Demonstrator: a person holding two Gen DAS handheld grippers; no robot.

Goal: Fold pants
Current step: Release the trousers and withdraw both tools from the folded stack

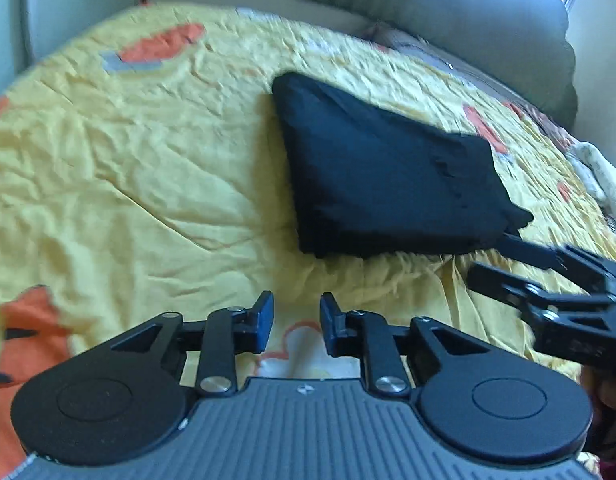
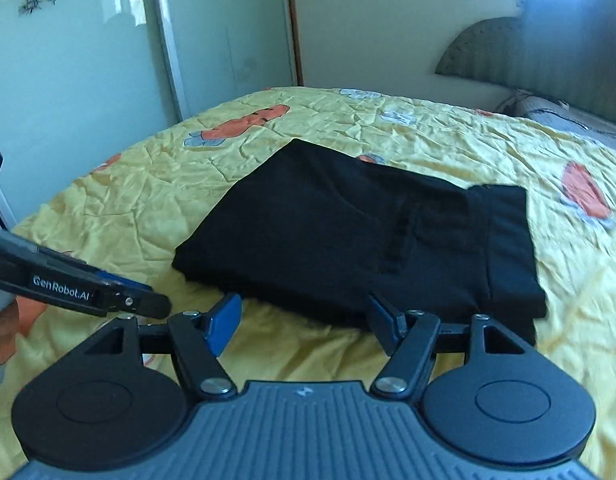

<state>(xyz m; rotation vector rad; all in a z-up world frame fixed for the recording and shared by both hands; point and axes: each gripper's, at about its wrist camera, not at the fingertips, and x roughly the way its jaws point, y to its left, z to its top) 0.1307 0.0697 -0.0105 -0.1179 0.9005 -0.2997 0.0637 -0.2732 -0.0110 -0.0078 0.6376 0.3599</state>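
Note:
The black pants [image 1: 387, 168] lie folded into a compact packet on the yellow bedspread [image 1: 148, 160]. In the left wrist view my left gripper [image 1: 298, 316] hovers over the spread short of the packet's near edge, jaws a narrow gap apart with nothing between them. My right gripper [image 1: 489, 256] reaches in from the right, near the packet's right corner. In the right wrist view the pants [image 2: 347, 232] fill the middle, and my right gripper [image 2: 306, 316] stands open at their near edge, its pads not pressing on the cloth. My left gripper [image 2: 160, 300] comes in from the left.
The spread [image 2: 427, 128] carries orange and grey cartoon prints and is wrinkled. A padded green headboard [image 2: 527, 52] and a pillow [image 2: 567, 116] stand at the right. Glossy wardrobe doors [image 2: 88, 60] rise beyond the bed's far side. A hand [image 1: 605, 396] holds the right gripper.

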